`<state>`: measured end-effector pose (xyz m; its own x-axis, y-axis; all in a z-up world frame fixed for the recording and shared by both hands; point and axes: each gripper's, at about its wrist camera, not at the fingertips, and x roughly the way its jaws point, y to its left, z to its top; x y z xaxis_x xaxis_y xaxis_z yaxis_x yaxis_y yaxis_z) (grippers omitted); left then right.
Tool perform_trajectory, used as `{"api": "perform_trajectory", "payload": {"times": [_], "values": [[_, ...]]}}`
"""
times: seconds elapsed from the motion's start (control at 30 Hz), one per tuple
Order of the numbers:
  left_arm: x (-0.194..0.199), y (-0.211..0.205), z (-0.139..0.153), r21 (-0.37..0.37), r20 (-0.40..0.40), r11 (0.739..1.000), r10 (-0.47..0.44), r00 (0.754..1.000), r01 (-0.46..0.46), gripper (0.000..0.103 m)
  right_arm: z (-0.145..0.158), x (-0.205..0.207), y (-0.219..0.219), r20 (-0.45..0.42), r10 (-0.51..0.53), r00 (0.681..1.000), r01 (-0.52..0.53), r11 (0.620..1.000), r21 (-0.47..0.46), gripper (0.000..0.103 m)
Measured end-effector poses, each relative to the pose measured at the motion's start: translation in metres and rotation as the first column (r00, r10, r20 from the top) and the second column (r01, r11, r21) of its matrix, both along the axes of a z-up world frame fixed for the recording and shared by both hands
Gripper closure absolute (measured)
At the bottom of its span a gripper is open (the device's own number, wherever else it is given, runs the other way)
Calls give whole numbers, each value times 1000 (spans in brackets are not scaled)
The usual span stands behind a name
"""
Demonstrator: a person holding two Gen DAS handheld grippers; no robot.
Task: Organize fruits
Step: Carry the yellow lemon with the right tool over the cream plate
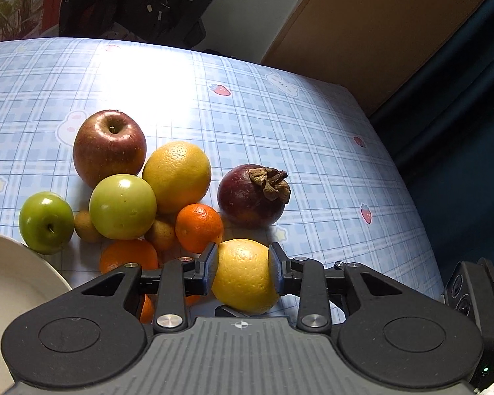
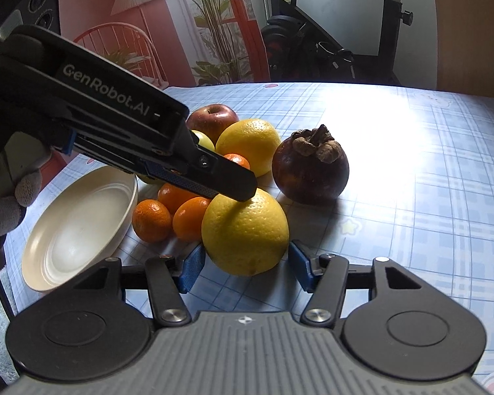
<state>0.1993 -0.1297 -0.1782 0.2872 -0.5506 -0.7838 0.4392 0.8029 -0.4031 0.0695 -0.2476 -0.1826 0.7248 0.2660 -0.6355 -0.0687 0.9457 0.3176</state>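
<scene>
A yellow citrus fruit (image 1: 245, 279) (image 2: 243, 230) lies on the checked tablecloth at the near edge of a fruit pile. My left gripper (image 1: 243, 253) is shut on it, one pad pressed on each side; in the right wrist view the left gripper (image 2: 237, 187) comes down from the upper left onto the fruit's top. My right gripper (image 2: 245, 263) stands open around the near lower part of the same fruit, its blue pads (image 2: 191, 268) close beside it without clearly pressing. A dark mangosteen (image 1: 252, 194) (image 2: 309, 171) sits just behind the fruit.
The pile holds a red apple (image 1: 109, 146), a bigger yellow citrus (image 1: 177, 176), two green apples (image 1: 123, 206), tangerines (image 2: 151, 220) and small brown fruits (image 1: 161, 233). A cream bowl (image 2: 79, 227) lies to the left. The table edge (image 1: 411, 171) drops off at right. A gloved hand (image 2: 3, 210) shows at far left.
</scene>
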Motion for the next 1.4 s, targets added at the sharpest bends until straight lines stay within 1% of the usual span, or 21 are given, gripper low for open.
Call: {"api": "perform_trajectory", "payload": {"times": [0.2,0.37,0.5,0.6,0.67,0.8,0.9,1.03,1.2,1.3,1.4], "values": [[3,-7,-8,-18,-12,1000,17,1000,-17,64,-1,2,-3,11,-20,1000,20,999,25,45],[-3,-8,-5,-10,-4,1000,-28,1000,28,64,2,-7,-1,1,-28,1000,28,999,30,45],[-12,-5,3,-22,12,998,-61,998,61,64,10,-16,1,3,-31,1000,30,999,35,45],[-15,4,11,-37,28,997,-61,998,62,64,21,-17,7,12,-16,1000,16,1000,24,45],[-15,14,18,-49,39,998,-47,998,49,64,28,-13,13,24,4,1000,-4,1000,13,45],[-13,44,36,-65,74,998,-1,997,6,64,45,3,33,56,52,997,-53,998,28,45],[-10,70,47,-64,102,997,42,994,-35,64,55,22,57,72,109,991,-110,994,4,45],[-2,114,57,-67,116,993,109,987,-102,64,61,52,94,76,190,979,-190,982,-16,45],[10,160,45,-55,91,981,192,977,-187,64,50,88,141,47,285,957,-283,958,-40,45],[18,176,33,-36,74,975,223,972,-221,64,37,105,164,17,330,944,-328,943,-64,45],[24,189,23,-23,69,969,248,966,-247,64,26,118,178,-3,345,939,-344,935,-81,45]]}}
